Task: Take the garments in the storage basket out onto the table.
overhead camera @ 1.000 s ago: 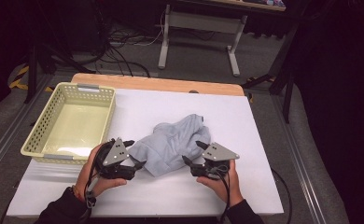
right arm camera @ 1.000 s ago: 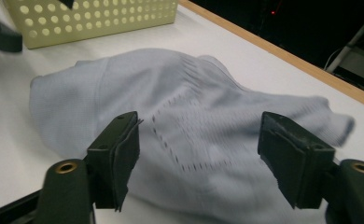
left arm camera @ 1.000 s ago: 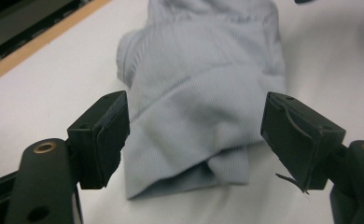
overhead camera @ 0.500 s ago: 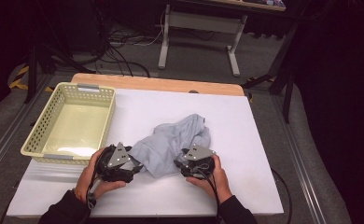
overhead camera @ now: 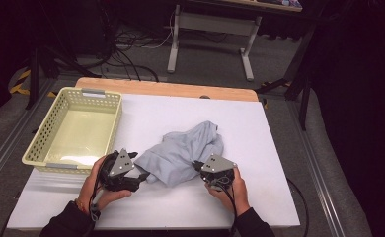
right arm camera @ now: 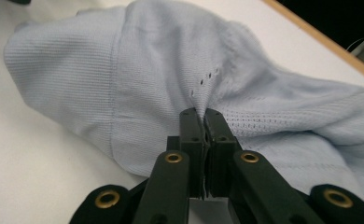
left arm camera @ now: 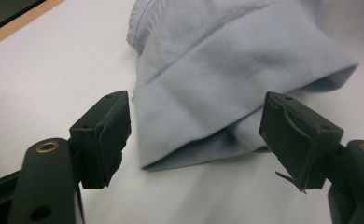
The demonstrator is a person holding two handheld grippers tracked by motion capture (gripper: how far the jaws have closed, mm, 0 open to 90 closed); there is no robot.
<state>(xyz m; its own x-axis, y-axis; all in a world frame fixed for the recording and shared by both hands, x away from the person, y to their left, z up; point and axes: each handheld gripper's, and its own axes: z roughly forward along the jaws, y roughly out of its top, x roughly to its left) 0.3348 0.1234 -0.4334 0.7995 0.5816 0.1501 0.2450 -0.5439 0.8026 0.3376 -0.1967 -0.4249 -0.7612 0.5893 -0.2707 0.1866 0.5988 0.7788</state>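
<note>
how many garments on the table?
1: a light blue garment, crumpled at mid-table between the left gripper and right gripper, right of the basket. Its folds could hide another piece.

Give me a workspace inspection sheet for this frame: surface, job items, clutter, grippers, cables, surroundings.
Surface: white table, wooden far edge.
Job's things: crumpled light-blue garment mid-table.
Clutter: empty yellow basket at left.
Grippers: left gripper open, jaws either side of the garment's edge, not pressing; right gripper has just closed, pinching a fold of the garment.
Cables: black cables on floor beyond the table.
Surroundings: dark room, white desk frame behind.
</note>
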